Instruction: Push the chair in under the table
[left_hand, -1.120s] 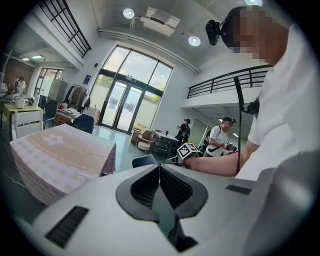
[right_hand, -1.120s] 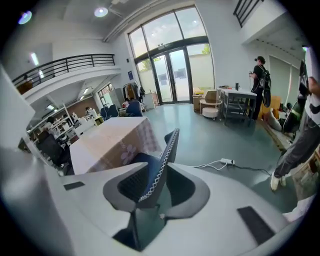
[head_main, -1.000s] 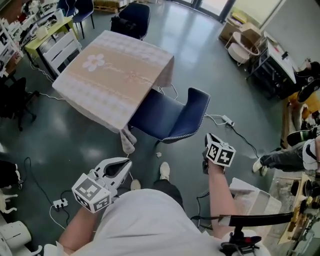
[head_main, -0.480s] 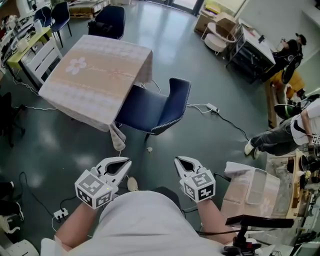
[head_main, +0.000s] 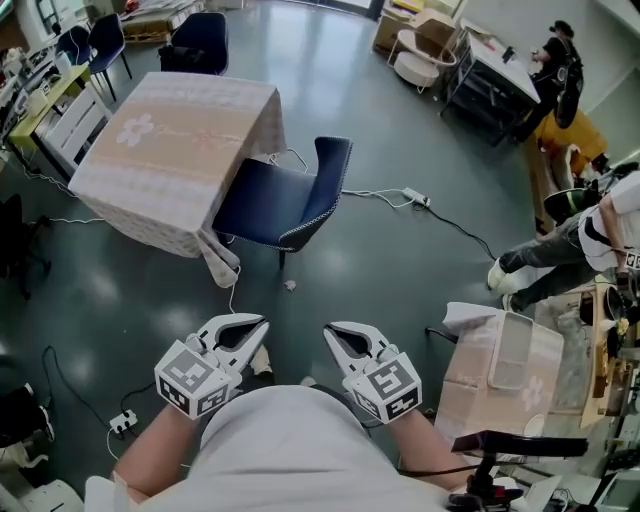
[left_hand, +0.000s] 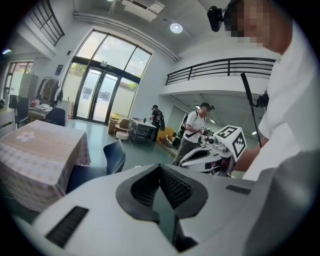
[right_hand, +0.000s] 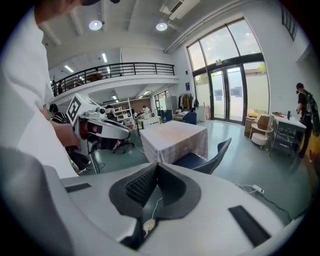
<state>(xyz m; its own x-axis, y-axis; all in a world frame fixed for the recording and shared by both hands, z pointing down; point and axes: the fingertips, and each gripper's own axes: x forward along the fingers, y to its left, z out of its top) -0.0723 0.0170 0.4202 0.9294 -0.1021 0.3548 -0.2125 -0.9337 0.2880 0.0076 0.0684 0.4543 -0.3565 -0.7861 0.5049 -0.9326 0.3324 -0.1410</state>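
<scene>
The dark blue chair (head_main: 285, 200) stands at the near right side of the cloth-covered table (head_main: 170, 140), its seat partly under the cloth and its back toward me. Both grippers are close to my body, well short of the chair. My left gripper (head_main: 262, 322) is shut and holds nothing. My right gripper (head_main: 330, 328) is beside it, also shut and empty. The left gripper view shows the chair (left_hand: 114, 154) and table (left_hand: 40, 150) beyond its closed jaws. The right gripper view looks over its closed jaws at the chair (right_hand: 212, 159) and table (right_hand: 172, 137).
A white cable with a power strip (head_main: 415, 197) runs across the floor right of the chair. A small cloth-covered table (head_main: 490, 375) stands at my right. A person (head_main: 570, 255) is at the right edge. Another dark chair (head_main: 195, 40) sits beyond the table.
My right gripper has come back from beside the chair's back to in front of my body, next to the left one. The chair and table now lie farther from me.
</scene>
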